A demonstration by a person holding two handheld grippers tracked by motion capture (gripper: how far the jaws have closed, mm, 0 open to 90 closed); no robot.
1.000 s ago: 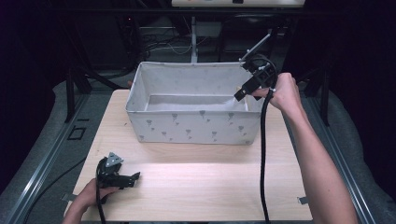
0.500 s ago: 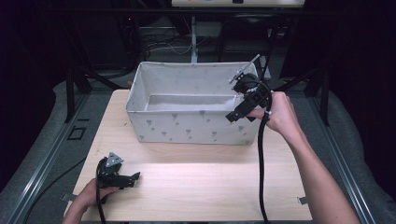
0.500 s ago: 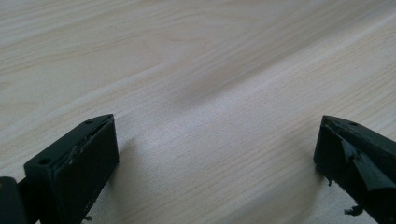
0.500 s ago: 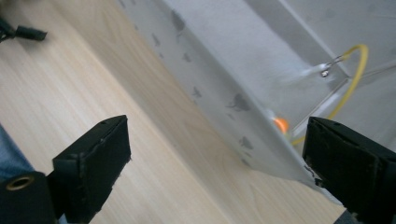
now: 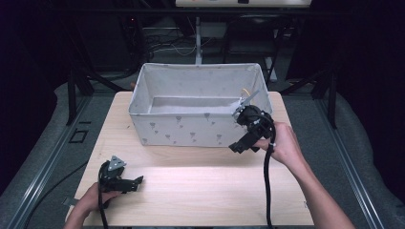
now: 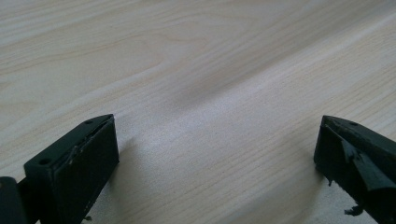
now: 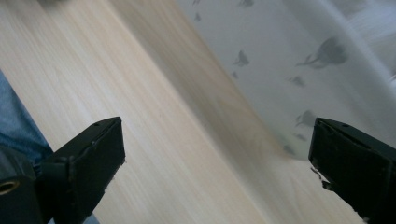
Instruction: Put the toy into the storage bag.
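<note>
Near the bench's front left corner, the left hand-held gripper (image 5: 136, 182) rests low over the bare wood (image 6: 196, 93), its jaws spread wide with nothing between them. Over by the right front corner of the grey fabric bin (image 5: 191, 131), the right hand-held gripper (image 5: 237, 147) hangs above the bench (image 5: 200, 191), jaws likewise wide apart and empty, with the bin's patterned wall (image 7: 280, 70) just ahead.

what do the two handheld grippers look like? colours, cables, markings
Both are black. The left gripper carries a grey three-cornered plate on top; the right gripper has one too. A black cable trails from the right; the left has its own. Jaws are blocky, black, with chipped edges. Forearms are bare, no sleeves.
</note>
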